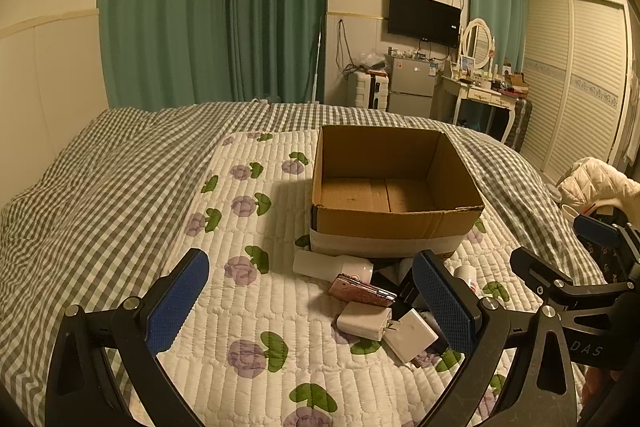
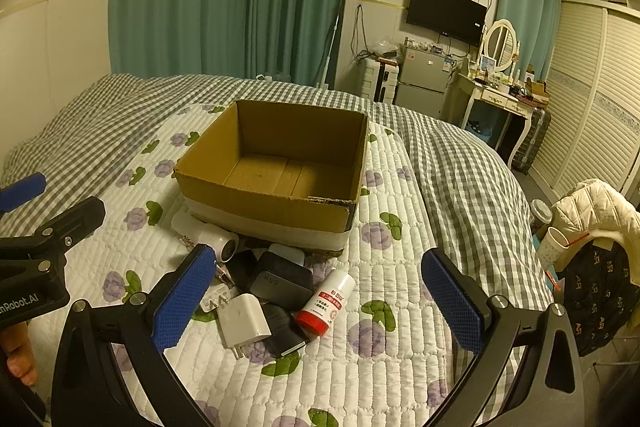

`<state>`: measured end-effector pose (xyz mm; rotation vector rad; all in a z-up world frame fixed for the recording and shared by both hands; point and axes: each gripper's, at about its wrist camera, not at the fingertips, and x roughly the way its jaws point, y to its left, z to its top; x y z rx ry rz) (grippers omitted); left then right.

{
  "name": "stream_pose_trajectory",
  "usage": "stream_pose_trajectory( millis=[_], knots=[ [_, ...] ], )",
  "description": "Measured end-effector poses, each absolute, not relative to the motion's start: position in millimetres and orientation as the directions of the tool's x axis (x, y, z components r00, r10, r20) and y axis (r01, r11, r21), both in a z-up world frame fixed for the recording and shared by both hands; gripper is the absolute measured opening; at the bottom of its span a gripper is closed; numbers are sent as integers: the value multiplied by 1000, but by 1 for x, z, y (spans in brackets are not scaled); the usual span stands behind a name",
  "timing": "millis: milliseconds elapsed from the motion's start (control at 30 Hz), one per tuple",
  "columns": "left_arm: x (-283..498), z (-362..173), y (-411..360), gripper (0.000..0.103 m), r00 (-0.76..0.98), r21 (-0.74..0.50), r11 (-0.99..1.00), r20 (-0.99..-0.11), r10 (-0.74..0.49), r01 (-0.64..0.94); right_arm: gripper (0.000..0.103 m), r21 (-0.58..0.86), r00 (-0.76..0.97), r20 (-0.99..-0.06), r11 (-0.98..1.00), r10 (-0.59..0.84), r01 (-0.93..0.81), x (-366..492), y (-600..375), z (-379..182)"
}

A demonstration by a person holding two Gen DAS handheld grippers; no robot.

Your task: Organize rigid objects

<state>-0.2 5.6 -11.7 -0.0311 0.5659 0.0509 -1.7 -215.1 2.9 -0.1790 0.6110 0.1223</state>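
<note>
In the left wrist view, my left claw (image 1: 310,311) sits at the bottom of the frame, spread wide and holding nothing. Just past it, lower middle, lie a pink phone (image 1: 362,290) and white chargers (image 1: 386,325), touching. The empty box (image 1: 394,225) stands behind them.

In the right wrist view, my right claw (image 2: 320,301) is spread and empty too. Here I see a red-capped bottle (image 2: 326,303) and black blocks (image 2: 280,283), which the left view mostly hides.

I think nothing is packed yet. Next I should pinch one thing and carry it into the box.
</note>
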Motion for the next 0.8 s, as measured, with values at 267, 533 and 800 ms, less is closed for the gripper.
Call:
stream_pose_trajectory(
  millis=[267,533,800],
  knots=[
    [-1,-11,5,103,843,-12,998,-537,40,-56,103,-135,807,-587,975,64,-175,-1,-212,2],
    [0,-12,6,103,841,-12,998,-539,41,-56,103,-135,805,-590,975,63,-175,-1,-212,2],
    [8,-28,6,103,802,-6,998,-596,43,-58,103,-147,753,-658,979,12,-144,11,-212,-15]
  ],
)
